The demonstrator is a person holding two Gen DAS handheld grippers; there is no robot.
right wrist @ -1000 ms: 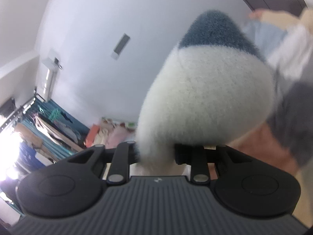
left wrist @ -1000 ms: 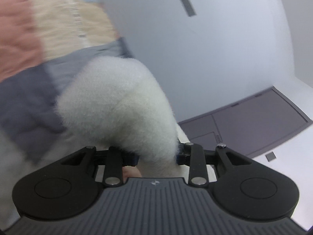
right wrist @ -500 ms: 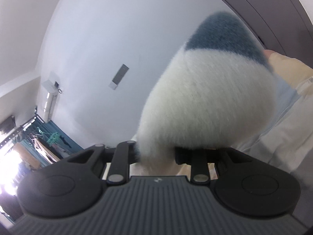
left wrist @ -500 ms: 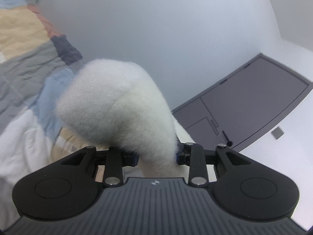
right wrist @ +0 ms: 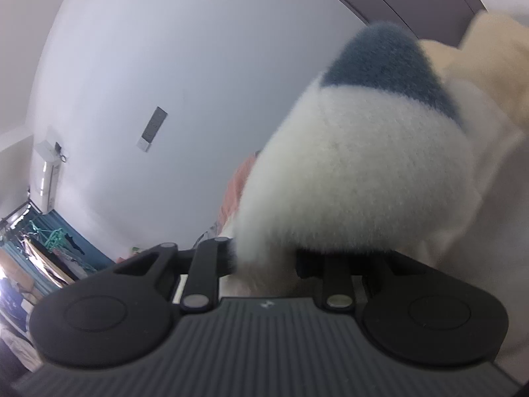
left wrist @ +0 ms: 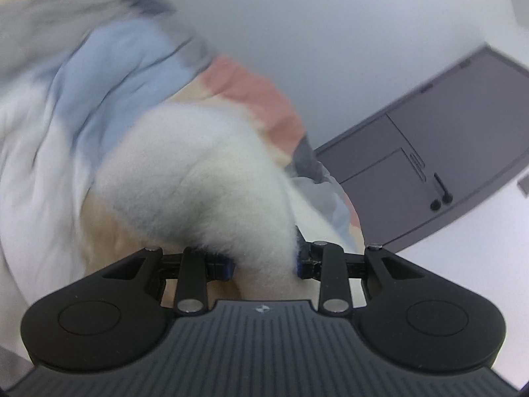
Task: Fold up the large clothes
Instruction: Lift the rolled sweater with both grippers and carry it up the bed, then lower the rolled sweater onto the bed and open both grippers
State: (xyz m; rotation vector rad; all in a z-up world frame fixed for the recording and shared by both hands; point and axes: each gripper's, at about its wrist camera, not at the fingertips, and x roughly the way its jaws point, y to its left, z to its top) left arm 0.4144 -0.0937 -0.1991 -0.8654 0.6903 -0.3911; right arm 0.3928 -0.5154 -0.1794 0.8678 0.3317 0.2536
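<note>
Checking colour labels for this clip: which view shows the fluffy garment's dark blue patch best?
The right wrist view: the dark blue patch tops the white fleece held in the right gripper. The left wrist view shows only white fleece, no blue.

Patchwork quilt [left wrist: 109, 66] now fills left view, rack [right wrist: 43, 258] lower

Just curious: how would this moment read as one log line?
left gripper: shut on fluffy garment | right gripper: shut on fluffy garment | fold: unfinished
</note>
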